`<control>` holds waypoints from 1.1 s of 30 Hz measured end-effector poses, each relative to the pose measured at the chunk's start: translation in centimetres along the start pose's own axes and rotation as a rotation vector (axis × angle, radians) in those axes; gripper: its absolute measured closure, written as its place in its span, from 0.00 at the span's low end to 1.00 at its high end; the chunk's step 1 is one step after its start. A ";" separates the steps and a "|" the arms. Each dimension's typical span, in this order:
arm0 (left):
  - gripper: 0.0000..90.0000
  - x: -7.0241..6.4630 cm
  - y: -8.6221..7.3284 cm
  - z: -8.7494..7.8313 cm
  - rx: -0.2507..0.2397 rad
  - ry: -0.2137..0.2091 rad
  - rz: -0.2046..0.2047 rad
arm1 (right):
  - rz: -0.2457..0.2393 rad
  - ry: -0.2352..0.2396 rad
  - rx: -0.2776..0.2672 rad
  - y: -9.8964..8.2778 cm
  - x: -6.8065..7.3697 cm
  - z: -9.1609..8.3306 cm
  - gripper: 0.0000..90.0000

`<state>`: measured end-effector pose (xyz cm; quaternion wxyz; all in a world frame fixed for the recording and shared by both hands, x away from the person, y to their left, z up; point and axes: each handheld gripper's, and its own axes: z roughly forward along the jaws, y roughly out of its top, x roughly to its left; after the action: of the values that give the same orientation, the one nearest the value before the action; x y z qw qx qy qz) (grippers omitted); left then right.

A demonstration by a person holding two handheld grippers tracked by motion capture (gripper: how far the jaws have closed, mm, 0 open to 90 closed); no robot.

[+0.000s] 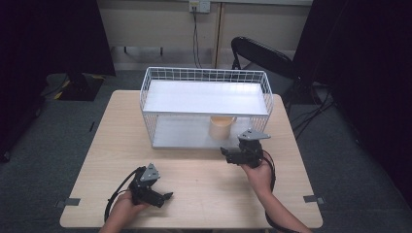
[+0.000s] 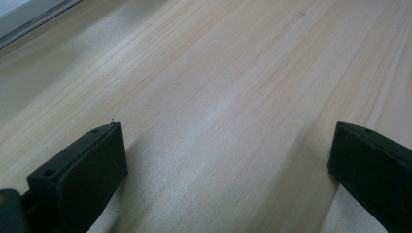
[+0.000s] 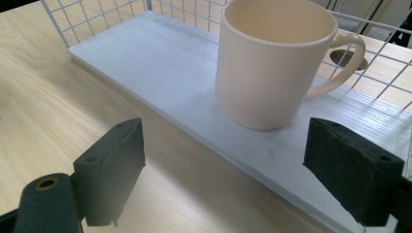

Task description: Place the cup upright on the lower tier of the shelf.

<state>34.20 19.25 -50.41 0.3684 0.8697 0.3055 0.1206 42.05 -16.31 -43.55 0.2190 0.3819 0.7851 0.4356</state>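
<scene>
Facing cream mug on lower shelf, right gripper jaws wide, empty; probably straddle body, avoid handle. Left gripper wide, idle.

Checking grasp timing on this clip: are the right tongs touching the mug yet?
Apart. In the right gripper view the right tongs stand open, with bare shelf between their jaws and the mug.

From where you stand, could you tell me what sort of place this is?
Probably a lab or office set up for recording: a bare wooden table on grey carpet, dark curtains at both sides, tape marks at the table's corners, and a wire shelf rack holding one cream mug.
</scene>
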 end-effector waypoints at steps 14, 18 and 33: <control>0.00 0.0 0.0 0.0 0.000 0.000 0.000 | -0.019 0.040 0.015 -0.9 -0.2 -1.7 0.15; 0.00 0.0 0.0 0.0 0.001 0.000 0.000 | -0.022 0.043 0.020 -1.2 -0.6 -2.2 0.15; 0.00 0.0 0.0 0.0 0.000 0.001 -0.001 | -0.009 0.068 0.025 -3.0 -1.7 -3.9 0.15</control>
<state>34.19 19.24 -50.41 0.3682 0.8696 0.3060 0.1209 39.23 -20.64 -44.10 0.1895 0.3660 0.7993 0.4374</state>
